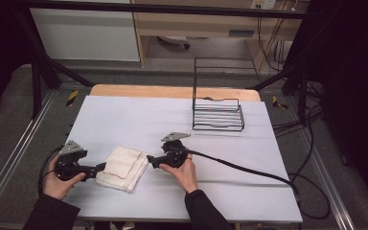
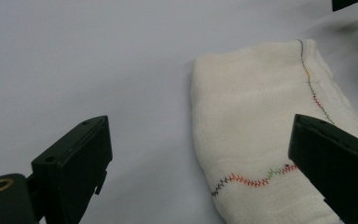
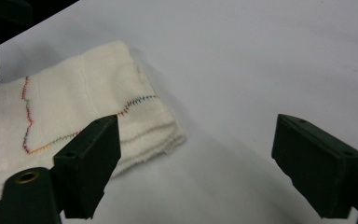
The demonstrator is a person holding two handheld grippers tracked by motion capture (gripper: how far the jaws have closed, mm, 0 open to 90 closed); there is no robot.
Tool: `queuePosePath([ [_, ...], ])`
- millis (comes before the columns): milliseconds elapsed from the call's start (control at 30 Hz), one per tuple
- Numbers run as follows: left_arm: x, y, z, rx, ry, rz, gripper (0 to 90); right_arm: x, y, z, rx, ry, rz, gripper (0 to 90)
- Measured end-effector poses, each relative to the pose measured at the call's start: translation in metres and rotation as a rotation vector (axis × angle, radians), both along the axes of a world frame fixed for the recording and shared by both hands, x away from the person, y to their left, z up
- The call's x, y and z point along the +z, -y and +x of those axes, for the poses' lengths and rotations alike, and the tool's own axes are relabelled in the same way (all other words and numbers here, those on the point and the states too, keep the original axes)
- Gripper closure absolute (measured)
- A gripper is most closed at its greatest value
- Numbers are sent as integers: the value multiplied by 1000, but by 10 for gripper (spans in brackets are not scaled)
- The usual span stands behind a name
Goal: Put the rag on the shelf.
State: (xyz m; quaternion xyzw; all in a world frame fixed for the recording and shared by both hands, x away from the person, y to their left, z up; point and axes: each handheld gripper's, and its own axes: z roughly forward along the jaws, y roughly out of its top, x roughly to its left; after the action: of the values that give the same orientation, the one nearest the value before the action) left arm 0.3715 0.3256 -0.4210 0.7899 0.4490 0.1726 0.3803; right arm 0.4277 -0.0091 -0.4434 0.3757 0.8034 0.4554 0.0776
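Two grippers flank my folded cloth (image 1: 123,167): the left gripper (image 1: 100,167) touches its left edge, the right gripper (image 1: 151,160) sits just beside its right edge, both with jaws spread wide. I see soft cream weave, layered, with multicoloured zigzag stitching. Beyond the cloth, the pale surface (image 1: 139,120) lies smooth and open up to a black wire rack (image 1: 218,115).
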Motion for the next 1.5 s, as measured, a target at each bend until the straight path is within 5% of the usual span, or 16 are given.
queuePosePath([
  [267, -1, -1, 0, 6, -5, -2, 75, -6, -28, 8, 15, -10, -24, 336],
  [500, -1, -2, -1, 9, 0, -7, 84, -15, -33, 11, 17, -35, -46, 474],
  [933, 0, -2, 0, 13, 6, 0, 97, -15, -35, 3, 33, -141, 9, 773],
  [1233, 0, -1, -1, 10, 8, 0, 97, 1, -31, -3, 37, -126, 30, 814],
  [1500, -1, 4, -1, 1, 1, -2, 109, 21, -16, -13, 26, -130, -39, 817],
])
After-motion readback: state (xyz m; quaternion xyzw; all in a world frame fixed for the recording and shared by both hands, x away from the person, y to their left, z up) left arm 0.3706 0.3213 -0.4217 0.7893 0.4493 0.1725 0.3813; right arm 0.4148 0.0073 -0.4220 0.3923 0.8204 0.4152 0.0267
